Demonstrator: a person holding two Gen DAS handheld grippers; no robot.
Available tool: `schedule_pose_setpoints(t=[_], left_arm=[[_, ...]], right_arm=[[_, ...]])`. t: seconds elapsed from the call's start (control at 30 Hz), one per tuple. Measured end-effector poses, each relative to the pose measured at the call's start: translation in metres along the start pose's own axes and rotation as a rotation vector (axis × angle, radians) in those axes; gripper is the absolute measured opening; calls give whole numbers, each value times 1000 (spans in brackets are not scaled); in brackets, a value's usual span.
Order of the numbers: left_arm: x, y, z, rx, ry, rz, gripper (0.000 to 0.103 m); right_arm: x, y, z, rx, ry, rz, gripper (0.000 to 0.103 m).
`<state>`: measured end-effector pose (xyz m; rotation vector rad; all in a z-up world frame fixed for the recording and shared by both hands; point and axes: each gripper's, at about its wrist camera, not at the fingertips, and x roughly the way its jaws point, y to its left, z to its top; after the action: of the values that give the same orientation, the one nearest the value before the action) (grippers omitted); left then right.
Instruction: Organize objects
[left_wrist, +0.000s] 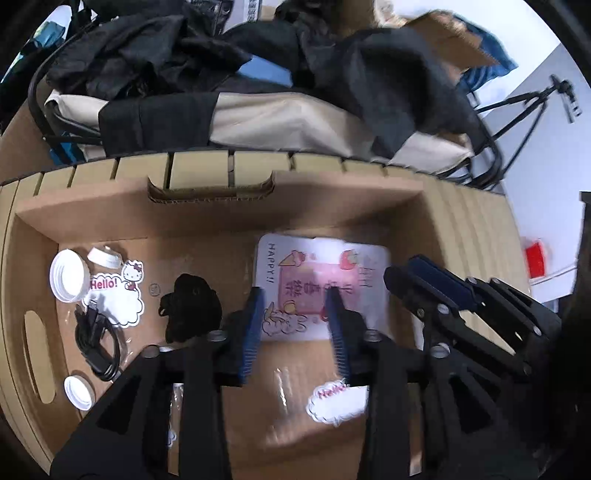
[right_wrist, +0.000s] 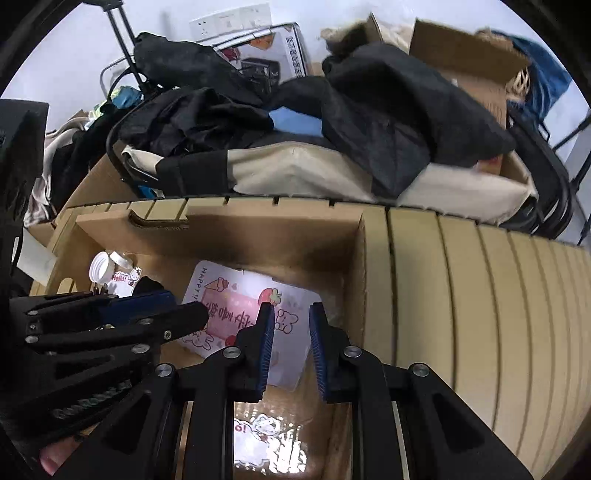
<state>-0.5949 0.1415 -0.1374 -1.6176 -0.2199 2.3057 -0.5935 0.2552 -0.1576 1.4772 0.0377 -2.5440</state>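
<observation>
Both tools hover spread and empty: left tool (left_wrist: 295, 325) directly over the pink-printed white card (left_wrist: 364, 291), right tool (right_wrist: 291, 339) beside it.

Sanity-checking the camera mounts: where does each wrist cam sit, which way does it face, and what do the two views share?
Left wrist: on the left gripper, looking steeply down into the cardboard box; own blue-padded fingers show, jaws apart and empty; the right gripper shows at right.
Right wrist: on the right gripper, angled down over the box's right end; own fingers show, empty; the left gripper shows at left.
Shared: the box, the pink card, the white lid and the dark clothes pile.
</observation>
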Motion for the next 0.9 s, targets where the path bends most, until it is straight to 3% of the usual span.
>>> schedule_pose_setpoints(t=[0.07, 0.13, 0.17, 0.2, 0.23, 0.27, 0.33, 0.47, 0.77, 0.9], left_arm=[[-27, 1, -1, 16, -50, 26, 50], [-65, 0, -8, 77, -108, 58, 62], [-81, 0, -11, 96, -130, 84, 74], [-97, 2, -15, 114, -152, 116, 81], [-114, 5, -20, 126, -165, 161, 99], [-129, 9, -25, 134, -169, 236, 103], [-153, 18, -38, 156, -170, 358, 103], [-196, 34, -75, 159, -161, 431, 103], [-290, 37, -182, 59, -241, 381, 103], [-313, 31, -260, 30, -263, 237, 103]], right_arm=[[-15, 0, 3, -16, -11, -1, 38], [-41, -2, 8, -22, -46, 12, 84], [-51, -3, 9, -23, -59, 14, 88], [-64, -4, 9, -26, -69, 20, 88], [-79, -5, 9, -33, -68, 22, 88], [-93, -5, 8, -45, -63, 16, 88], [-115, -4, 5, -69, -56, -8, 88], [-159, -2, -12, -96, -50, -30, 88], [-251, 30, -97, -141, -89, -13, 88], [-280, 55, -173, -202, -124, 37, 88]])
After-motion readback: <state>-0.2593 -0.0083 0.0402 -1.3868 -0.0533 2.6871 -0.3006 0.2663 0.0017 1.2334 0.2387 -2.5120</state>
